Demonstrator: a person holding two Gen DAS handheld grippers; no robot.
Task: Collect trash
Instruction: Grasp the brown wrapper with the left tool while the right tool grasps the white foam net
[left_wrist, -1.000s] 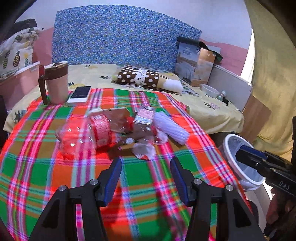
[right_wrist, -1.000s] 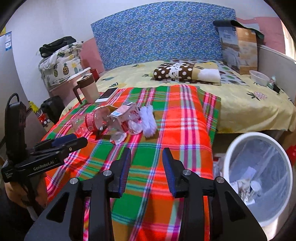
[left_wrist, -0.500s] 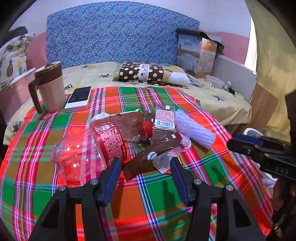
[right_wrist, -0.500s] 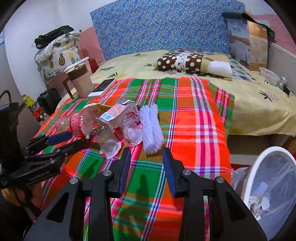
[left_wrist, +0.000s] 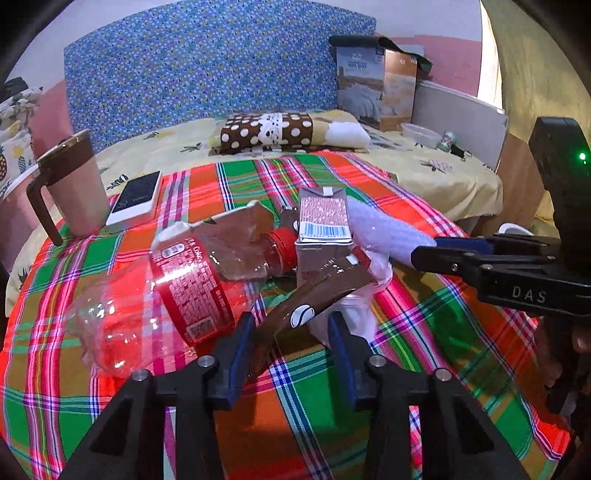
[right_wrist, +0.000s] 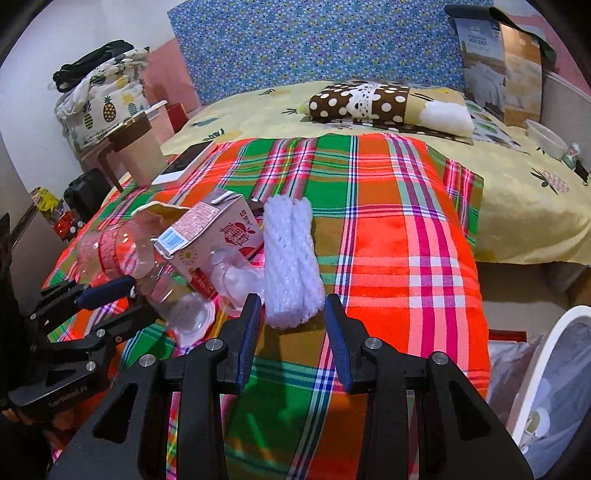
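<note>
A pile of trash lies on the plaid cloth (left_wrist: 295, 424): a crushed clear bottle with a red label (left_wrist: 177, 291), a pink drink carton (left_wrist: 323, 229), a brown wrapper (left_wrist: 306, 299) and a white foam roll (right_wrist: 291, 258). My left gripper (left_wrist: 291, 332) is low at the pile's near side. Its jaws are closing, with the wrapper's lower end between them and no firm press visible. My right gripper (right_wrist: 291, 321) is open, its fingertips on either side of the roll's near end. From the left wrist view, the right gripper (left_wrist: 436, 251) reaches in beside the roll (left_wrist: 384, 232).
A brown-lidded mug (left_wrist: 74, 184) and a phone (left_wrist: 136, 197) stand at the cloth's far left. A polka-dot pillow (left_wrist: 273, 131) and a box (left_wrist: 376, 88) lie behind on the bed. A white-rimmed bin with a liner (right_wrist: 546, 350) stands off the bed's right edge.
Both grippers have moved forward and down to the trash pile. The left jaws have narrowed around the brown wrapper. The right fingertips now flank the white roll's end.
</note>
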